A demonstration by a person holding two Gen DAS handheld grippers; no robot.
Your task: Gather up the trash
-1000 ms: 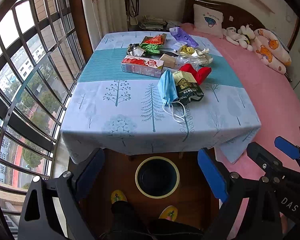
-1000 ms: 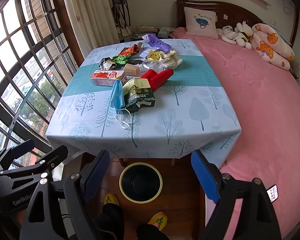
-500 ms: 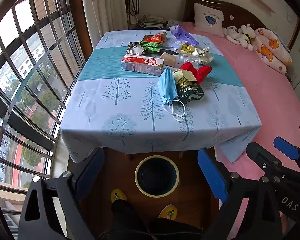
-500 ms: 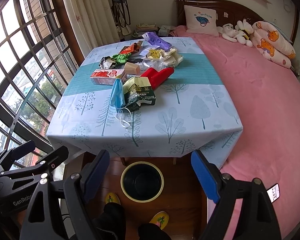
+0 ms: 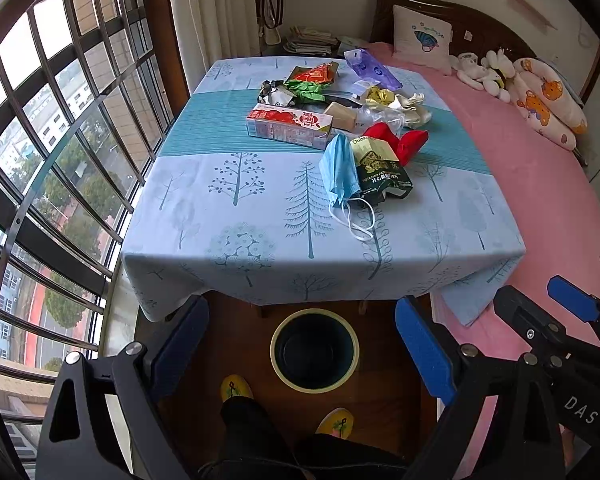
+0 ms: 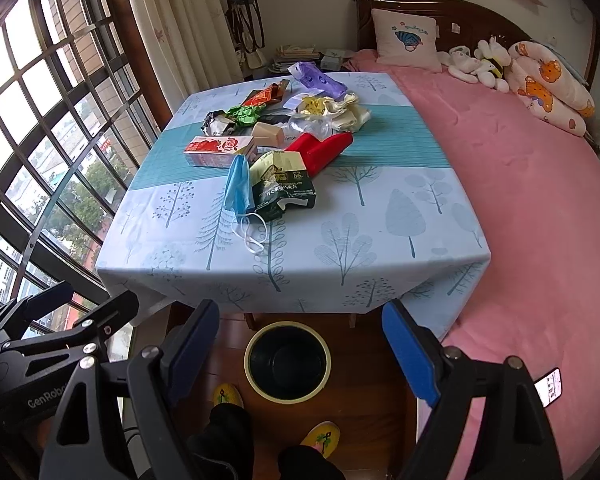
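Grippers, left gripper [image 5: 302, 342] and right gripper [image 6: 300, 344], both spread, empty, above bin [image 6: 287, 361]. Reach forward; pinch blue mask [image 6: 238, 184] first, nearest.

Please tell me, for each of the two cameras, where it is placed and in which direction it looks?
Left wrist: on the left gripper, above the near table edge, facing the table, window and bed; its open fingers, the right gripper and slippered feet show.
Right wrist: on the right gripper, same direction, more toward the bed; the left gripper shows at left.
Shared: blue mask, trash pile, bin.
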